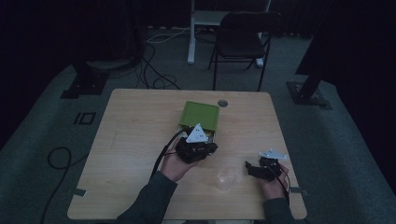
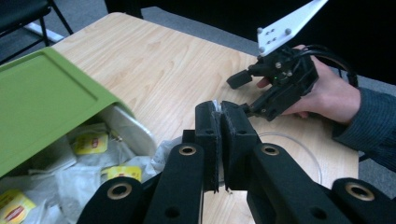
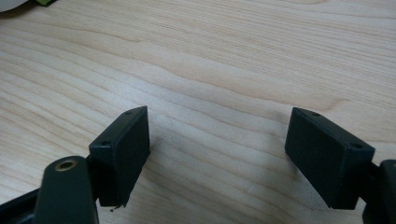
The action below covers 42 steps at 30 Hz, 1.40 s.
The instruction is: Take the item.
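Tea bags, yellow-labelled, in thin pale paper wrappers (image 2: pixel 88 142), sit loose inside the green rectangular lidded box (image 1: pixel 200 115), whose open mouth faces the left tongs (image 2: pixel 220 112), just below and beside their tips. Left tongs are clenched tight; a thin pale sliver, probably a wrapper edge or tag, shows pinched in the seam, but I can't confirm it. Right tongs (image 3: pixel 217 149) are released, jaws wide apart over bare light wooden tabletop (image 3: pixel 210 56), nothing between them. A clear round plastic cup (image 1: pixel 228 177) stands between the two tongs, near the right one. Handling guess: the bags are very light, soft and crushable, and the paper tears easily; wrappers are a bit slick and tangle with their neighbours. Best hold is a flat wrapper edge or corner, light squeeze, lift slowly so others don't drag out.
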Tool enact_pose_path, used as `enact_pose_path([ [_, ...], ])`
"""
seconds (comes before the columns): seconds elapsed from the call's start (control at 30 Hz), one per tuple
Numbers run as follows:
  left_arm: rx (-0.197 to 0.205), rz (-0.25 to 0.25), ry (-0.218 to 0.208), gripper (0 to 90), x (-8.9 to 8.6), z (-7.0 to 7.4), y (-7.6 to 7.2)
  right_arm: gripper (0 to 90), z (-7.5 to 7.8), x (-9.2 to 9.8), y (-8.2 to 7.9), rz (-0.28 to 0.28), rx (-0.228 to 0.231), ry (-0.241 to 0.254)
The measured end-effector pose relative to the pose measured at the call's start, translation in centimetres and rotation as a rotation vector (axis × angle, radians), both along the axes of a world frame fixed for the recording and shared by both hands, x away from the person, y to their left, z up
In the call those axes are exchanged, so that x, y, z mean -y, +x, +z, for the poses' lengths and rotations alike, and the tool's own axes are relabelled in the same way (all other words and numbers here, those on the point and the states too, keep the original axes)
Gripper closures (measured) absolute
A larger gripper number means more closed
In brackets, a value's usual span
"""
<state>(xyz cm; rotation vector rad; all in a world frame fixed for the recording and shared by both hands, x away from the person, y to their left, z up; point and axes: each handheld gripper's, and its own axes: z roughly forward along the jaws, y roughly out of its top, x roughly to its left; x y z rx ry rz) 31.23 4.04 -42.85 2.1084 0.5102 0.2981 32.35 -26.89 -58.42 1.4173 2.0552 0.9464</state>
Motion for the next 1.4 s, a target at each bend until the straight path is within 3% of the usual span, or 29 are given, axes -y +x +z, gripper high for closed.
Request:
enact_pose_path([
  [1.4, 0.019, -0.161, -0.018, 87.3, 4.1, 1.2, -3.4, 21.8, 0.0, 0.0, 0.0, 0.002, 0.0, 0.001],
])
